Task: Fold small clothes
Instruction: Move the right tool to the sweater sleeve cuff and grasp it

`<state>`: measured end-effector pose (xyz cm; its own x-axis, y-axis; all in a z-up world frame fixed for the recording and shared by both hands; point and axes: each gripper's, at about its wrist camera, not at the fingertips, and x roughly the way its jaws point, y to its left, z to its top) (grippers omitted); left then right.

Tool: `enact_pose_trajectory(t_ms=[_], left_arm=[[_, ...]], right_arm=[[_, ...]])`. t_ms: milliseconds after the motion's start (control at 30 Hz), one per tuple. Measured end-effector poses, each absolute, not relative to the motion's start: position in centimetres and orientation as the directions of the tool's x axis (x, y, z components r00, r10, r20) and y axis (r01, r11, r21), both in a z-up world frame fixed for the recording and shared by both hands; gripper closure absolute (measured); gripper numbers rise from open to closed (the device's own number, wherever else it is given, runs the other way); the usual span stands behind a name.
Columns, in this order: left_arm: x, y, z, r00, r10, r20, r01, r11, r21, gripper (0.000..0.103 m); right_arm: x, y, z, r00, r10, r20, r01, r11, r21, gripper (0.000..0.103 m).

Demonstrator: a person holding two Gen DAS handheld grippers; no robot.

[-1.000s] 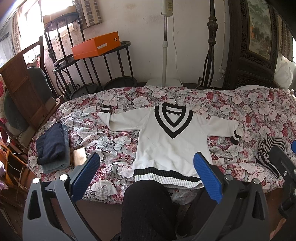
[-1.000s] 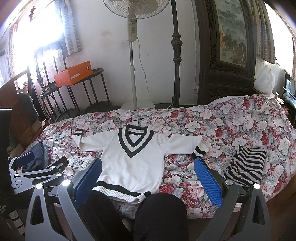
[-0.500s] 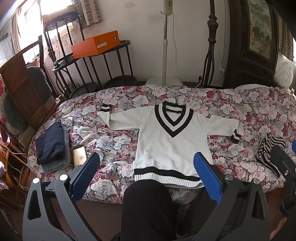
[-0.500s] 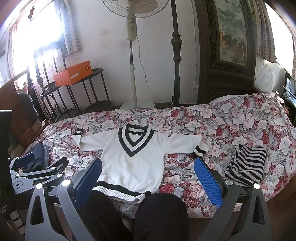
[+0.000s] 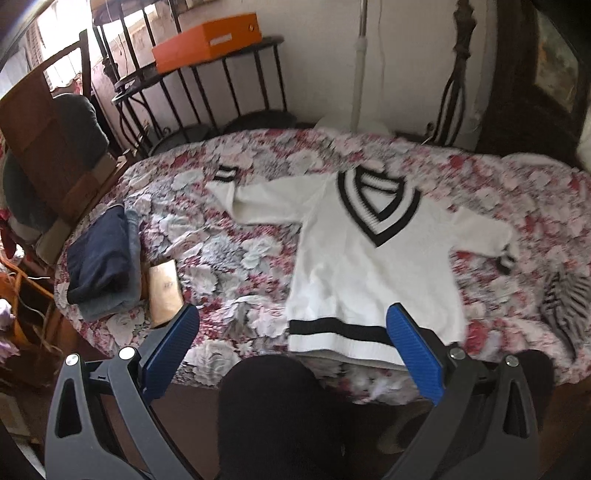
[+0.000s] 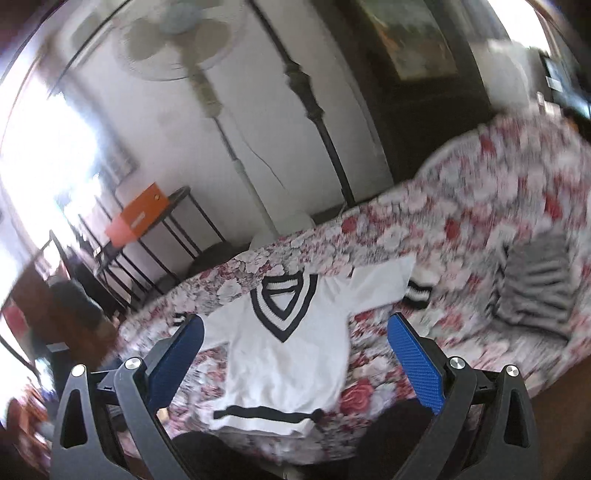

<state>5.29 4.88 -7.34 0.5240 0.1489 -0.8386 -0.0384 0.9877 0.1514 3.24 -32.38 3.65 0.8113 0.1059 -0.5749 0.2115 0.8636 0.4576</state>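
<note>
A small white V-neck sweater [image 5: 373,266] with black trim lies flat, sleeves spread, on the floral bedspread [image 5: 236,251]. It also shows in the right wrist view [image 6: 288,354], which is blurred and tilted. My left gripper [image 5: 291,332] is open and empty, held short of the sweater's hem near the bed's front edge. My right gripper [image 6: 295,347] is open and empty, above the front edge and apart from the sweater.
Folded navy and grey clothes [image 5: 103,266] and a tan flat object [image 5: 164,291] lie at the bed's left. A striped black-and-white garment [image 5: 565,295] lies at the right [image 6: 535,288]. My dark-clad knee [image 5: 280,413] is below. A fan stand [image 6: 236,162] and an orange box [image 5: 207,35] are behind.
Both grippers have moved: the left closer to the bed and a little leftward, the right swinging and tilting so its view is blurred. The sweater has not moved. Jaws stay open.
</note>
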Motion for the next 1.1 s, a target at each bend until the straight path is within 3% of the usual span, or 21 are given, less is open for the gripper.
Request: enact_pose_trajectory(t_ms=[267, 433, 533, 633, 700, 800, 867, 1000, 1100], left_arm=[[12.1, 5.0, -15.1, 0.391, 0.245, -0.887, -0.040, 0.968, 0.249, 0.005], [17.0, 5.1, -19.6, 0.328, 0.231, -0.916, -0.042, 0.972, 0.230, 0.005], [18.9, 4.0, -24.6, 0.241, 0.228, -0.943, 0.018, 0.971, 0.239, 0.005], [19.4, 2.9, -32.0, 0.050, 0.306, -0.951, 0.104, 0.945, 0.309, 0.004], [19.1, 3.0, -34.7, -0.001, 0.303, -0.953, 0.122, 0.946, 0.300, 0.004], [20.4, 3.0, -32.6, 0.057, 0.266, -0.962, 0.084, 0.959, 0.270, 0.004], [21.8, 2.8, -30.7, 0.125, 0.239, -0.963, 0.048, 0.968, 0.247, 0.004], [25.6, 1.6, -28.8, 0.193, 0.233, -0.953, 0.033, 0.969, 0.244, 0.004], [27.9, 0.3, -29.6, 0.209, 0.239, -0.948, 0.041, 0.967, 0.253, 0.004]], right_arm=[[12.5, -29.3, -4.1, 0.645, 0.179, -0.743, 0.207, 0.895, 0.396, 0.003], [18.6, -25.1, -10.6, 0.493, 0.206, -0.845, 0.162, 0.933, 0.322, 0.003], [20.9, -24.0, -16.4, 0.347, 0.192, -0.918, 0.160, 0.952, 0.260, 0.004], [21.5, -24.3, -24.1, 0.112, 0.257, -0.960, 0.193, 0.942, 0.275, 0.003], [21.0, -25.2, -24.5, 0.150, 0.291, -0.945, 0.193, 0.929, 0.317, 0.004], [21.2, -29.3, -20.9, 0.371, 0.284, -0.884, 0.259, 0.883, 0.392, 0.004], [21.3, -34.0, -19.1, 0.497, 0.187, -0.847, 0.373, 0.836, 0.403, 0.004], [21.9, -40.0, -21.0, 0.433, -0.024, -0.901, 0.525, 0.819, 0.230, 0.009], [21.9, -40.0, -23.1, 0.381, -0.016, -0.924, 0.480, 0.858, 0.183, 0.013]])
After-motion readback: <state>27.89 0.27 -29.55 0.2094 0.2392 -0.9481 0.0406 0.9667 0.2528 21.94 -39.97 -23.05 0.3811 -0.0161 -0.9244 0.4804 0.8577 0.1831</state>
